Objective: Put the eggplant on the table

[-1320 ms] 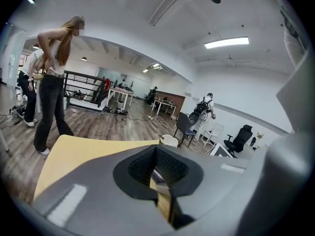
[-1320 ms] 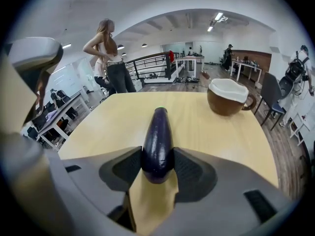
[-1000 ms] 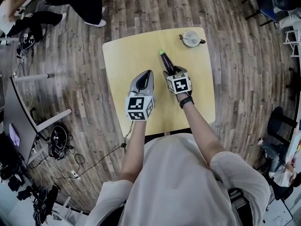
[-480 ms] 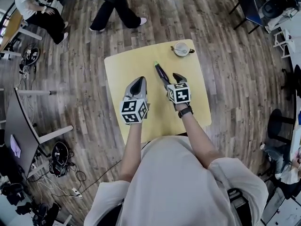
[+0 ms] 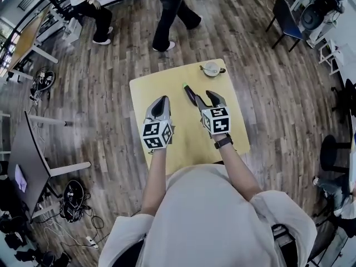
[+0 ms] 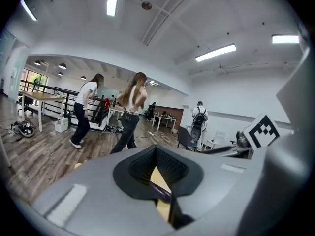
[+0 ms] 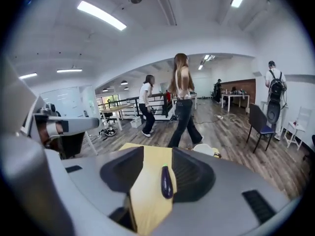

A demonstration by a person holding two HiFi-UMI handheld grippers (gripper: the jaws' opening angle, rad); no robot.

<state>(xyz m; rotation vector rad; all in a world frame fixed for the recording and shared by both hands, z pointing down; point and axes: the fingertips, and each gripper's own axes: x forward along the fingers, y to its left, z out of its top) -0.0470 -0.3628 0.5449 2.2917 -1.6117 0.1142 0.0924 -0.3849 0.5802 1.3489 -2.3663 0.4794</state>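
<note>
The dark purple eggplant (image 5: pixel 190 95) with a green stem lies on the yellow table (image 5: pixel 149 88), stem end pointing away from me. My right gripper (image 5: pixel 207 99) hovers above and just right of it. Its jaws are closing with nothing between them. In the right gripper view the eggplant (image 7: pixel 166 181) shows on the table far below, through the gap of the right gripper (image 7: pixel 157 154). My left gripper (image 5: pixel 160 102) hangs over the table's left half, tips together and empty. A sliver of eggplant (image 6: pixel 162 193) shows behind the tips of the left gripper (image 6: pixel 156 149).
A white cup on a saucer (image 5: pixel 211 68) stands at the table's far right corner. Two people (image 5: pixel 169 4) stand on the wood floor beyond the table. A blue chair (image 5: pixel 286 15) is at the far right; cables and a desk (image 5: pixel 25 149) lie to the left.
Both grippers have risen above the table, the right one more. The right gripper came off the eggplant, which stays lying on the table. The people beyond have walked on.
</note>
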